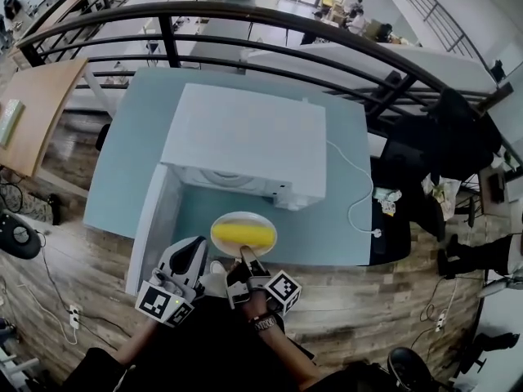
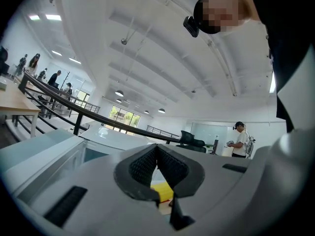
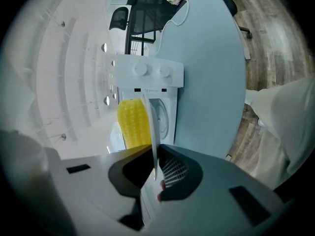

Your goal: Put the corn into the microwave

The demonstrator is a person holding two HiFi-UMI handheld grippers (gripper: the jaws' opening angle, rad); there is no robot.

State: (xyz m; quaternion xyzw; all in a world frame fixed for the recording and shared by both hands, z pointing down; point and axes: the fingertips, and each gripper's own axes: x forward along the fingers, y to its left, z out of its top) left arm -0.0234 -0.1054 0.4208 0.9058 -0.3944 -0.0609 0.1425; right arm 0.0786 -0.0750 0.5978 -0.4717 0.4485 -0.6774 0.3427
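Yellow corn (image 1: 243, 235) is lying on a white plate (image 1: 243, 216), and the plate is just in front of the open microwave (image 1: 245, 133), on its near side, so not inside yet. Can't tell if the plate is lifted or resting on the bench (image 1: 327, 219). The right gripper (image 1: 245, 257) has its fingers clamped on the plate's near rim. Its own view shows the thin white edge pinched between the two pads, with the cob on one face of the plate and the microwave's two knobs beyond. The left gripper (image 1: 196, 251) is just beside it on the left, close to the plate, with its fingers pressed together and nothing between them. A bit of yellow peeks out below them in its view. The microwave is white and sits on a pale blue-green bench, with its door (image 1: 154, 227) swung open on the left, reaching toward the near edge. A white cable (image 1: 359, 194) trails from the microwave's right side across the bench. There's a wood floor (image 1: 392, 300) on the near side and a dark railing (image 1: 245, 15) on the far side.
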